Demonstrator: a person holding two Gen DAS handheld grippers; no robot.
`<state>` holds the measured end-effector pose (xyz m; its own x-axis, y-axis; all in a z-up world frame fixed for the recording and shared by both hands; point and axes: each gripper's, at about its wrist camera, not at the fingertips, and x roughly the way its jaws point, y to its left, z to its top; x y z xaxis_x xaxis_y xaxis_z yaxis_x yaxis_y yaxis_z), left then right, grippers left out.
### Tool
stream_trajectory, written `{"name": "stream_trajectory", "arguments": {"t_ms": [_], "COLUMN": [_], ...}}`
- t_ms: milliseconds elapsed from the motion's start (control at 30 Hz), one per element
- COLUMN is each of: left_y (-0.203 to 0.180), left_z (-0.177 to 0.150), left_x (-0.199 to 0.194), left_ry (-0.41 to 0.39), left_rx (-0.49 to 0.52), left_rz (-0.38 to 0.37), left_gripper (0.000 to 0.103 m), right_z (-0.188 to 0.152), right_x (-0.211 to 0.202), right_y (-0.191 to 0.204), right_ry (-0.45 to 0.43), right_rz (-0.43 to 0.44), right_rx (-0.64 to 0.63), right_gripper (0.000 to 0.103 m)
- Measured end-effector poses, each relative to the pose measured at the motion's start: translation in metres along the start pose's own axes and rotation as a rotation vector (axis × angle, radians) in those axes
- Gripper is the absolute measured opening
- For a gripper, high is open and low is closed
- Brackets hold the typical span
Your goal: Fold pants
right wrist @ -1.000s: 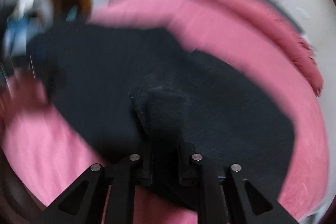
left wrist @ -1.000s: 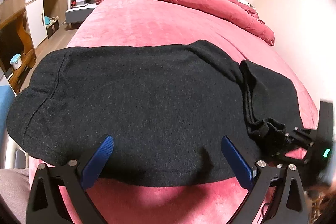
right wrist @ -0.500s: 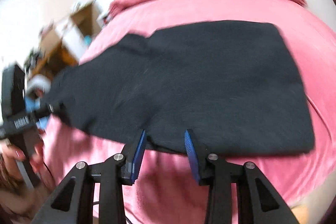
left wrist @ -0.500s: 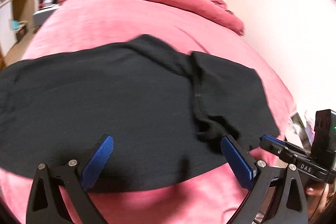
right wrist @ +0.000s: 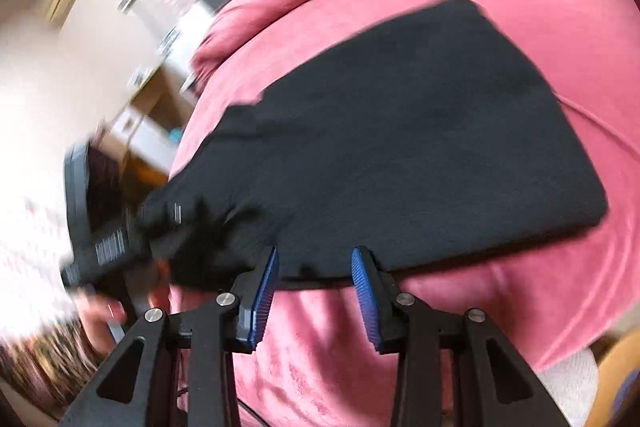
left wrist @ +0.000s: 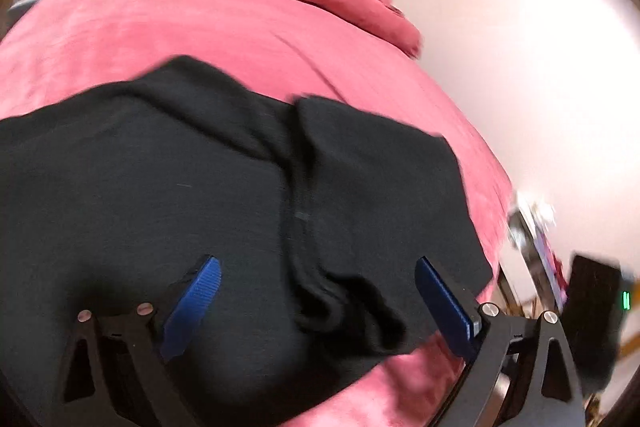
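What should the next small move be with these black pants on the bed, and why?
Probably ease the open left gripper down onto the bunched ridge of the black pants and close. That crumpled fold lies between its pads, while the open right gripper sits at the pants' near edge.

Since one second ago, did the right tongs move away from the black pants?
Yes. The right tongs, then shut on the pants, are now open and back at the near hem, over the pink bedcover.
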<state>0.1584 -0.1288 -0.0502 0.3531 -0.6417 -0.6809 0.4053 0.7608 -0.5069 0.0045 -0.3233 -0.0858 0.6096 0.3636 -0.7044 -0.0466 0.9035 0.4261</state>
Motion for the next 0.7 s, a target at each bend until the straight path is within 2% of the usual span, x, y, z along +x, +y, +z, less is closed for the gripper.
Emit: {"name": "stream_trajectory", "arguments": {"t_ms": [67,133,233,267,300,400,500,567,600,633,700], "left_y": [0.012,0.025,0.039,0.041,0.043,0.044,0.045,0.044,0.042,0.041,0.035], "left_z": [0.003,0.004,-0.002,-0.005,-0.008,-0.019,-0.026,-0.027,-0.027,-0.027,-0.026], "left_x": [-0.009,-0.019,-0.032,-0.034,-0.037,-0.044,-0.044,-0.041,-0.038,-0.037,-0.031], "left_ry": [-0.029,-0.054,-0.074,-0.07,-0.067,-0.073,-0.074,-0.064,-0.06,-0.06,-0.051], "left_rx": [-0.048,-0.104,-0.171,-0.181,-0.185,-0.176,-0.171,-0.157,-0.155,-0.154,-0.156], "left_rz": [0.012,0.034,0.043,0.047,0.051,0.059,0.053,0.064,0.058,0.049,0.026], "left_gripper": [0.097,0.097,0.097,0.098,0.098,0.098,0.098,0.098,0.098,0.098,0.098], "right_z": [-0.002,-0.005,-0.01,-0.009,-0.007,0.018,0.047,0.051,0.049,0.043,0.025], "right_x": [0.012,0.024,0.041,0.046,0.046,0.026,-0.019,-0.03,-0.025,-0.011,0.032], "right_y": [0.028,0.049,0.07,0.073,0.072,0.069,0.061,0.058,0.057,0.055,0.043], "right_ry": [0.018,0.033,0.053,0.064,0.068,-0.025,-0.213,-0.272,-0.265,-0.214,-0.06], "right_rz": [-0.068,-0.114,-0.24,-0.222,-0.2,-0.164,-0.089,-0.068,-0.064,-0.046,0.001], "right_rx": [-0.149,-0.268,-0.43,-0.459,-0.463,-0.388,-0.256,-0.231,-0.234,-0.231,-0.17], "right_gripper": [0.046,0.046,0.046,0.044,0.022,0.009,0.009,0.009,0.009,0.009,0.015]}}
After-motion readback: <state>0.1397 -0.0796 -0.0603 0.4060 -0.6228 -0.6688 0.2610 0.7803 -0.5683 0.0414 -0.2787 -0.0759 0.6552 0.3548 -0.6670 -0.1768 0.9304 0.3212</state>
